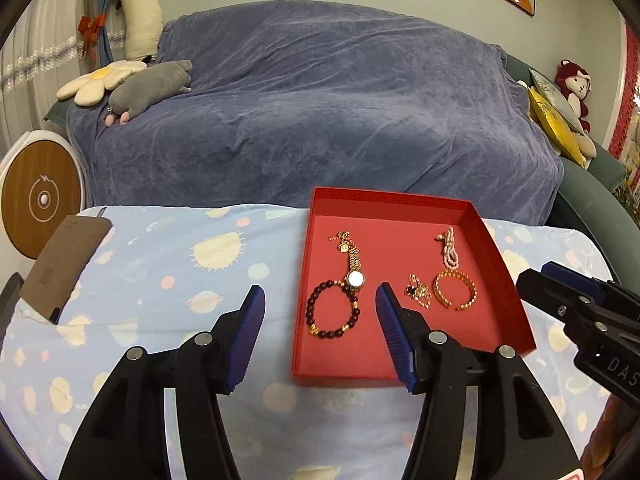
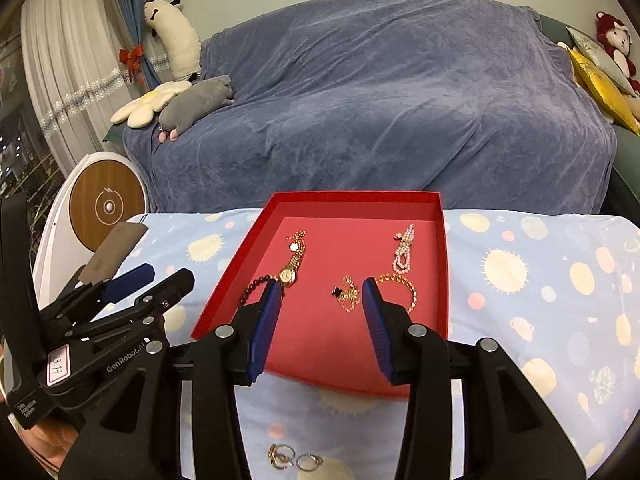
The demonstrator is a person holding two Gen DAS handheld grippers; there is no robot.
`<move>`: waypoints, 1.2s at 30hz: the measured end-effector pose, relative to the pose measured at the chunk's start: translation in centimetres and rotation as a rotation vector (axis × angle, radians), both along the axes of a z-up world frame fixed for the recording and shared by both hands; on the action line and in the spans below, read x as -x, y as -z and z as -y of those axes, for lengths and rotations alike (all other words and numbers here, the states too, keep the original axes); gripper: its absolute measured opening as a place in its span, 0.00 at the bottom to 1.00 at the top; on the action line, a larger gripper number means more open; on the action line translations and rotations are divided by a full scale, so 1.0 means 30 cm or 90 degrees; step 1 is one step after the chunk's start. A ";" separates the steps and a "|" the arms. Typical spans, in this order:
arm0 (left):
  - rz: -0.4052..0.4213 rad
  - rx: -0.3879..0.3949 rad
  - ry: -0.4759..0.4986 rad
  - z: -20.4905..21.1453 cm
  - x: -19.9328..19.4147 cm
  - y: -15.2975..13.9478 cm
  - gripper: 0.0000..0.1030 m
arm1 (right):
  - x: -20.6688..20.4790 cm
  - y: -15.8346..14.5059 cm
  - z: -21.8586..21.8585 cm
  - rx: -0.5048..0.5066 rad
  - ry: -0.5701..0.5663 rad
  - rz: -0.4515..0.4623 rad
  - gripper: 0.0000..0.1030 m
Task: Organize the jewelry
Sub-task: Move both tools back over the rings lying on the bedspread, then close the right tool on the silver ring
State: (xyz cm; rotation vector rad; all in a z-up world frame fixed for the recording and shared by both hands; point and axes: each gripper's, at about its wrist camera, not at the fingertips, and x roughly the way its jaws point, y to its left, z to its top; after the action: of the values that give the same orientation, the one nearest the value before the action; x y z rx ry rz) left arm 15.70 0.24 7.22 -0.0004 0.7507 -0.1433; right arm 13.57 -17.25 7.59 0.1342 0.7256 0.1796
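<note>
Right wrist view: my right gripper (image 2: 320, 292) hangs wide open and empty over the red tray's (image 2: 236, 256) near edge, my left gripper (image 1: 320, 300) likewise, while two light, slippery rings (image 2: 294, 458), best pinched across the band, lie on the tablecloth's (image 2: 520, 320) near edge.

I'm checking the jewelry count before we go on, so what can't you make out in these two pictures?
- Right wrist view: the dark bead bracelet is partly hidden behind the right gripper.
- Right wrist view: the rings on the tablecloth sit tangled at the bottom edge; their count is unclear.
- Left wrist view: the small black-and-gold piece in the red box is too small to identify.
</note>
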 end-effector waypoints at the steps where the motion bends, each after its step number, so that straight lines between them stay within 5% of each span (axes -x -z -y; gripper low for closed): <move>1: 0.000 0.001 0.004 -0.004 0.026 0.002 0.54 | 0.036 0.002 0.001 0.005 -0.002 0.002 0.40; 4: -0.005 0.001 0.008 -0.021 0.109 0.019 0.54 | 0.147 0.027 0.018 0.009 0.005 0.000 0.46; 16: -0.085 0.015 0.032 -0.038 0.387 0.208 0.54 | 0.394 0.223 0.049 -0.058 0.015 -0.096 0.46; 29: -0.109 -0.003 0.050 -0.021 0.400 0.279 0.59 | 0.341 0.329 -0.008 -0.012 0.000 -0.126 0.45; 36: -0.108 0.010 0.054 -0.020 0.392 0.266 0.59 | 0.268 0.378 -0.065 0.027 -0.010 -0.132 0.24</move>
State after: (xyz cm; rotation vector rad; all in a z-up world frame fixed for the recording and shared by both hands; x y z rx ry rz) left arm 3.93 0.84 -0.76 0.0042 0.9201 -0.2318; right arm 5.54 -15.29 -3.74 0.1071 0.9366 0.1658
